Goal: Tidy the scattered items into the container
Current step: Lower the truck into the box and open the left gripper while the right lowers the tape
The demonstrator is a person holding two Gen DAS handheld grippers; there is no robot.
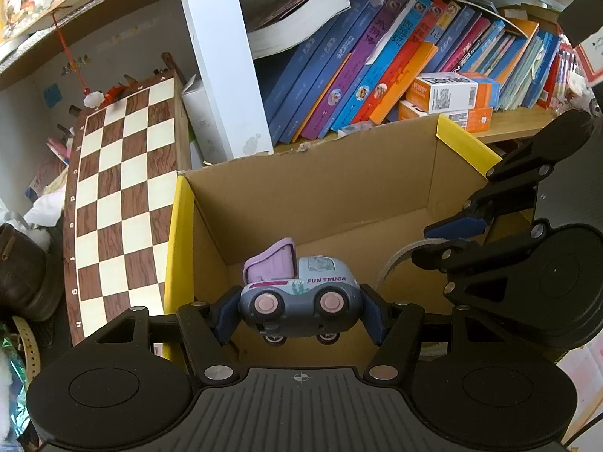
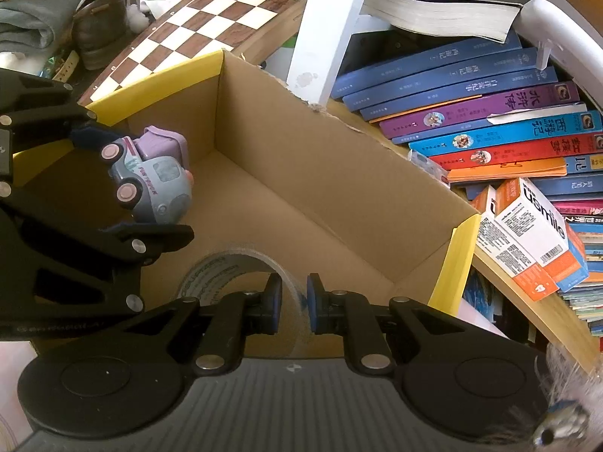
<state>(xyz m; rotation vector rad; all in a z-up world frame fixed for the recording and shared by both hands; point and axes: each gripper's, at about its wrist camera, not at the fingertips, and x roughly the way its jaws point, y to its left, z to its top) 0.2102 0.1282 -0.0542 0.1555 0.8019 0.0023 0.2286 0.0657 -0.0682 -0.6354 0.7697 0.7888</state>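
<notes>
Toy truck (image 1: 297, 293) clamped in left gripper (image 1: 299, 310), tape roll (image 2: 241, 275) pinched by right gripper (image 2: 294, 297), both poised over cardboard box (image 2: 458, 260) for dropping.

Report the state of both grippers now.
Left gripper: shut on the grey-blue toy truck with purple tipper, above the cardboard box.
Right gripper: shut on the clear tape roll.

so the toy truck (image 1: 297, 293) is grey-blue with a lilac bed and pink wheels, cardboard box (image 1: 339, 196) is tan with yellow edges, chessboard (image 1: 120, 196) is brown-and-cream checks, books (image 1: 358, 75) mostly blue.
</notes>
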